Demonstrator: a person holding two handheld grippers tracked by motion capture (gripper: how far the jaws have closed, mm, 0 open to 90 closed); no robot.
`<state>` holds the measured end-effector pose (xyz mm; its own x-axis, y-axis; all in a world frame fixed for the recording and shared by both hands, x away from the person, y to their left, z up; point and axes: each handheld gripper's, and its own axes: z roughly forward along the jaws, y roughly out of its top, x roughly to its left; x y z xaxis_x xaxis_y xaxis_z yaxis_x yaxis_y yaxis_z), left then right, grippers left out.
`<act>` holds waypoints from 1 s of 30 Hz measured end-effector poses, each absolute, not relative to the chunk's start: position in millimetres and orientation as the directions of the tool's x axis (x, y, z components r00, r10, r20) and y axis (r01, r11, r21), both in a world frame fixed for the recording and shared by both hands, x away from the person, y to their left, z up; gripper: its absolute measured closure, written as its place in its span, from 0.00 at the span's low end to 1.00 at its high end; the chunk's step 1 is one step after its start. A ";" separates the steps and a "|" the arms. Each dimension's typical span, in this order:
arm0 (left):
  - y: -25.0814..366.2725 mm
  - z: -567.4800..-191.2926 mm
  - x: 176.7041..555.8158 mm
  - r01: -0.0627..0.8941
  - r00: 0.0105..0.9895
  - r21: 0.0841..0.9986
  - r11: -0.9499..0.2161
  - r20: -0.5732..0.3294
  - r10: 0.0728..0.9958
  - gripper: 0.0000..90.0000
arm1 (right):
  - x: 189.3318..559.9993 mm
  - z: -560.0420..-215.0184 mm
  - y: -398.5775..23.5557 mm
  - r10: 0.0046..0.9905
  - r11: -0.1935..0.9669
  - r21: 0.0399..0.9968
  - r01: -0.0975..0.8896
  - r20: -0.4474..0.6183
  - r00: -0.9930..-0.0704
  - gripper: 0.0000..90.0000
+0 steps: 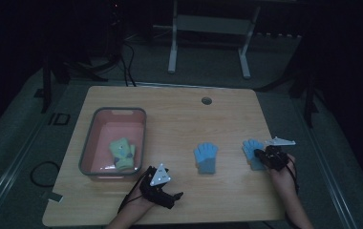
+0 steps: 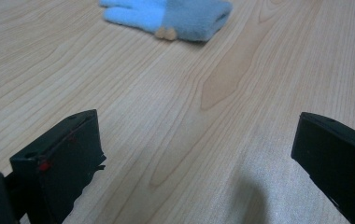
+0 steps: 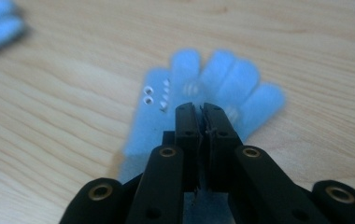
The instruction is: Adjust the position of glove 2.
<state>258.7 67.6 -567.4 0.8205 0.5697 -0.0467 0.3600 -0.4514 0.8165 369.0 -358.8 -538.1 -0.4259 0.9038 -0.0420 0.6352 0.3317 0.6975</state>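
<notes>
Dim room, pale wooden desk (image 1: 179, 114). Right hand-held gripper (image 3: 202, 109) sits over the blue glove (image 3: 222, 79) at the desk's right side, jaws pinched together on its fabric. Left hand-held gripper (image 2: 194, 154) gapes wide, empty, near the front edge.
</notes>
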 end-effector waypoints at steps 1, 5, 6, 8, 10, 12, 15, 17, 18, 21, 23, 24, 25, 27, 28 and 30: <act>67.6 -567.4 258.7 0.360 0.820 0.816 -0.451 -0.047 0.570 0.02 | 366.9 -534.2 -356.6 0.907 0.318 0.705 0.634 -0.032 -0.419 0.96; 67.8 -567.4 259.3 0.364 0.820 0.815 -0.450 -0.052 0.570 0.02 | 356.3 -513.5 -342.4 0.909 0.300 0.735 0.608 -0.027 -0.415 0.96; 67.8 -567.4 259.0 0.361 0.821 0.816 -0.451 -0.048 0.569 0.02 | 353.6 -508.3 -338.3 0.910 0.296 0.740 0.604 -0.026 -0.414 0.96; 67.7 -567.3 258.5 0.356 0.821 0.817 -0.453 -0.043 0.569 0.02 | 348.8 -499.3 -330.6 0.912 0.275 0.751 0.600 -0.008 -0.409 0.96; 67.6 -567.4 258.5 0.356 0.822 0.817 -0.454 -0.043 0.568 0.02 | 344.6 -493.4 -321.9 0.915 0.260 0.756 0.601 0.007 -0.404 0.96; 67.7 -567.4 258.8 0.360 0.822 0.816 -0.452 -0.047 0.568 0.02 | 340.1 -491.2 -311.4 0.914 0.244 0.766 0.595 0.024 -0.405 0.96; 68.7 -567.2 259.0 0.360 0.822 0.819 -0.447 -0.051 0.567 0.02 | 335.7 -494.5 -297.3 0.908 0.255 0.770 0.585 0.017 -0.418 0.96; 68.8 -567.2 258.8 0.359 0.822 0.820 -0.447 -0.050 0.567 0.02 | 334.6 -499.1 -289.3 0.910 0.255 0.765 0.592 0.017 -0.415 0.96; 68.6 -567.2 258.6 0.358 0.822 0.820 -0.448 -0.049 0.567 0.02 | 334.9 -501.8 -286.0 0.908 0.256 0.761 0.596 0.023 -0.419 0.96; 68.1 -567.3 258.3 0.353 0.824 0.819 -0.452 -0.043 0.565 0.02 | 335.5 -510.5 -277.9 0.909 0.250 0.748 0.615 0.037 -0.415 0.96; 68.0 -567.3 258.2 0.352 0.825 0.819 -0.453 -0.042 0.564 0.02 | 336.4 -516.2 -273.3 0.910 0.259 0.745 0.615 0.026 -0.414 0.96; 68.1 -567.2 258.3 0.352 0.824 0.819 -0.452 -0.043 0.564 0.02 | 337.0 -518.8 -271.1 0.911 0.275 0.740 0.614 0.005 -0.413 0.96; 68.2 -567.2 258.3 0.352 0.824 0.820 -0.451 -0.044 0.564 0.02 | 337.5 -521.5 -270.0 0.911 0.278 0.738 0.614 -0.001 -0.412 0.96; 68.2 -567.2 258.3 0.353 0.824 0.820 -0.451 -0.045 0.565 0.02 | 339.3 -527.3 -267.8 0.911 0.294 0.724 0.624 -0.013 -0.413 0.95; 68.2 -567.2 258.3 0.352 0.824 0.820 -0.451 -0.044 0.564 0.02 | 340.3 -530.4 -267.6 0.911 0.299 0.719 0.627 -0.020 -0.411 0.95; 68.0 -567.3 258.2 0.352 0.825 0.819 -0.453 -0.043 0.563 0.02 | 343.4 -536.3 -268.5 0.914 0.294 0.704 0.647 -0.007 -0.407 0.93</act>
